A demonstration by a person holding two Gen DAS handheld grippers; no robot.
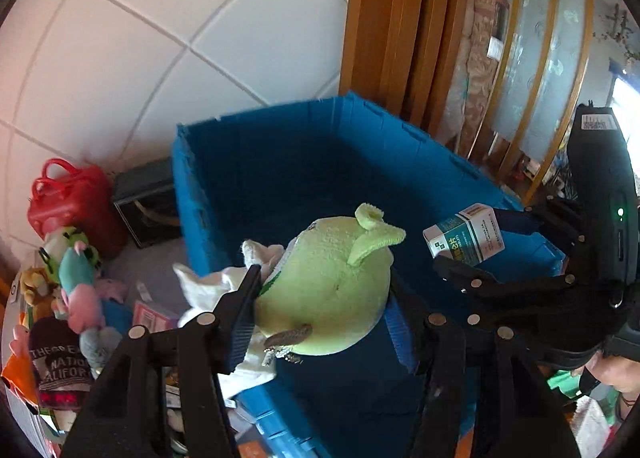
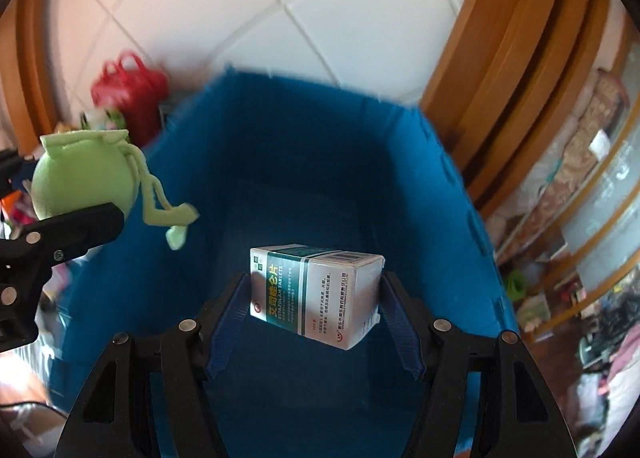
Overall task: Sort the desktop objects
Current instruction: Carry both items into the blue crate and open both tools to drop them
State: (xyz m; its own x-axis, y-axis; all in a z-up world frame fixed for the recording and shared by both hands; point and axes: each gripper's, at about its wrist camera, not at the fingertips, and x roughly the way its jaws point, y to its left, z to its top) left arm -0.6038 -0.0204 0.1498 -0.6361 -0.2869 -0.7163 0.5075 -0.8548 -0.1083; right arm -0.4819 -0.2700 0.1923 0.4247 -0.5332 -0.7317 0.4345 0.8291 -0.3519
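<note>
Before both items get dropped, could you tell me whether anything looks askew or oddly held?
The medicine box sits tilted between the right gripper's fingers over the blue bin. The left gripper holds the green plush toy with a white cloth pinched alongside it, so both might drop together.

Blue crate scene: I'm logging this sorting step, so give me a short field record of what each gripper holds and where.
left gripper: shut on green plush toy, held above the crate's near rim
right gripper: shut on medicine box, held over the crate's interior
blue crate: open, no contents visible inside
red bag: behind the crate's left side, by the tiled wall
toy pile: left of the crate
</note>
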